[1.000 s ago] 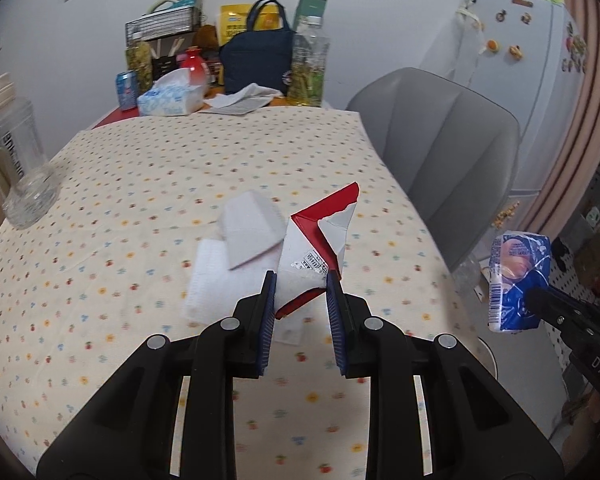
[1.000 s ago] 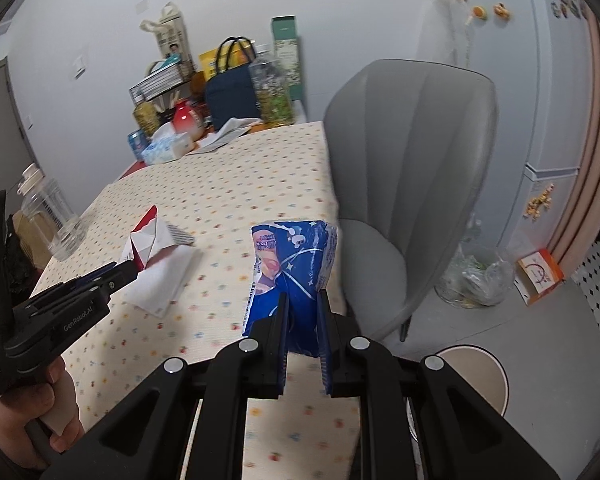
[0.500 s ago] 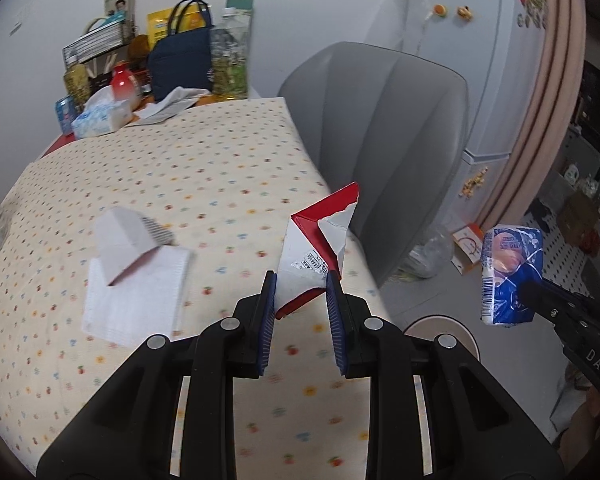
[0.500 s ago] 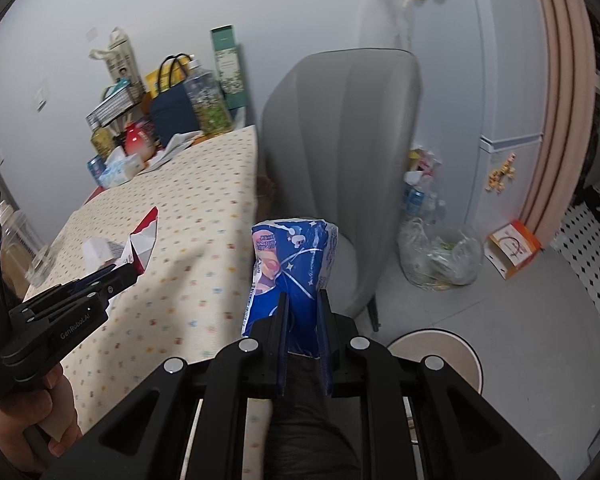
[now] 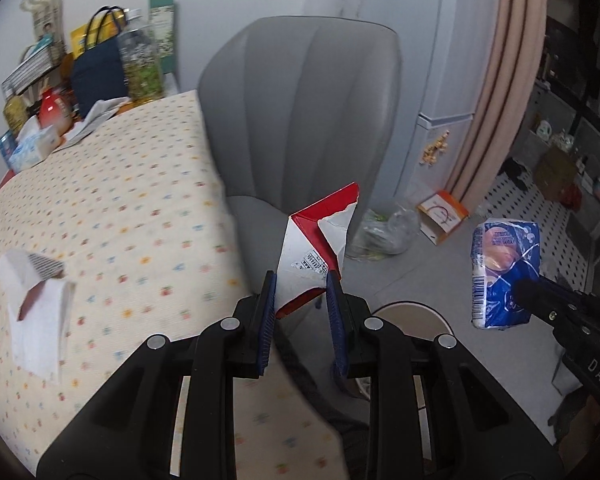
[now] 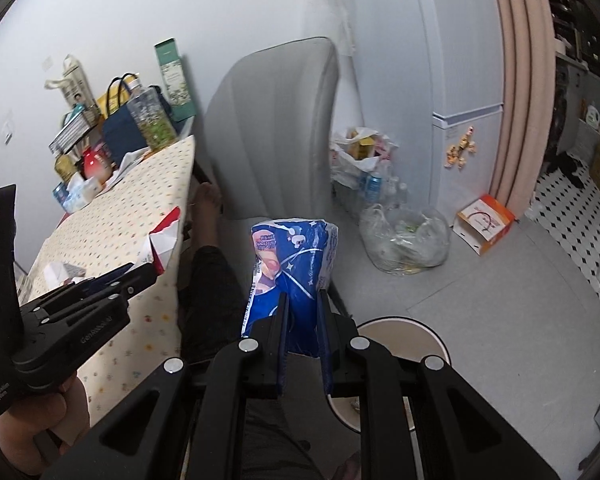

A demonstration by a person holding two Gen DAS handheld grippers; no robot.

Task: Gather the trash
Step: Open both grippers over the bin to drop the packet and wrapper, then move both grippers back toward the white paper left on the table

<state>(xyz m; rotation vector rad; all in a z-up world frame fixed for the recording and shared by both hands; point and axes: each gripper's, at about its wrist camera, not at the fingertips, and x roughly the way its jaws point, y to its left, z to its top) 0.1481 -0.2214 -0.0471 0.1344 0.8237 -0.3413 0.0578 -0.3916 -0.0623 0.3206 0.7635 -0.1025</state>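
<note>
My left gripper (image 5: 301, 292) is shut on a torn red and white carton (image 5: 318, 250), held in the air past the table's right edge, in front of the grey chair. The carton (image 6: 163, 242) and that gripper (image 6: 140, 274) also show at the left of the right wrist view. My right gripper (image 6: 302, 308) is shut on a crumpled blue wrapper (image 6: 290, 264), hanging over the floor. The wrapper (image 5: 504, 272) appears at the right of the left wrist view. A round bin (image 6: 404, 330) with a pale rim sits on the floor just below both grippers. White napkins (image 5: 36, 308) lie on the dotted tablecloth.
A grey chair (image 5: 300, 112) stands beside the table (image 5: 112, 208). Bags, bottles and a tissue pack crowd the table's far end (image 5: 80, 80). A clear bag of rubbish (image 6: 406, 242) and an orange box (image 6: 485, 222) lie on the floor by the fridge (image 6: 452, 80). A person's leg (image 6: 208, 264) is under the table.
Both grippers have swung right, off the table and out over the floor, each still holding its item. The napkins have slid to the left of the view, and the bin has come into sight.
</note>
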